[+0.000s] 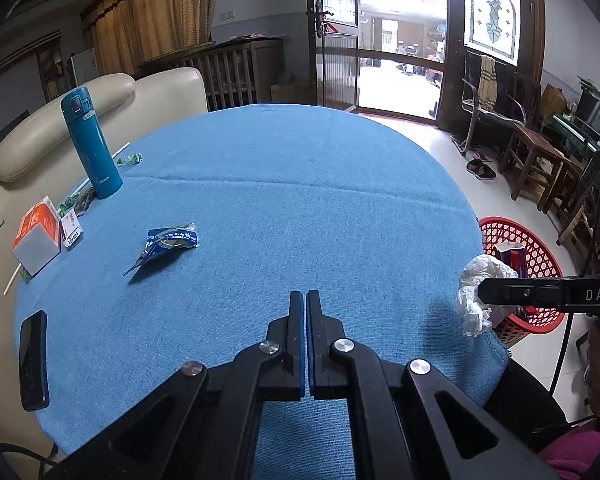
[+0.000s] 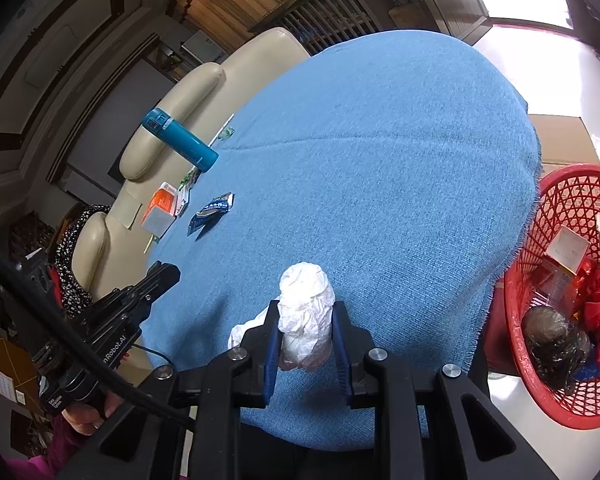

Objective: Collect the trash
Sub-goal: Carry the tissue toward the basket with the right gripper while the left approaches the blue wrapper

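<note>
1. Right gripper (image 2: 305, 330), nearest the lens: blue pads clamped on a crumpled white tissue wad (image 2: 306, 312). Wad stands up between the fingers and spills out on the left side. Grip looks firm, soft load.
2. Left gripper (image 1: 304, 308): jaws pressed together with nothing between them, hovering over bare blue tablecloth (image 1: 284, 184).
3. Wad position: lifted clear of the cloth, near the table's right edge. Red mesh basket (image 2: 556, 240) sits on the floor just beyond that edge, to the right of the claw and lower. Wad not yet over the basket.
4. Done so far, judged from the basket: it already holds several items, among them a dark bag, red wrapping and a small box.
5. In hand: one tissue wad, picked but not dropped.
6. Left on the table: blue snack wrapper (image 1: 168, 242), well apart from both grippers, left of centre; small green candy wrappers (image 1: 130, 159) beside the teal flask (image 1: 90, 144); a thin white stick near them.
7. Orange-and-white carton (image 1: 38, 240) and black remote (image 1: 34, 360) also on the cloth; cannot tell whether the carton counts as trash.
8. Estimate: task well under way, roughly midway.
</note>
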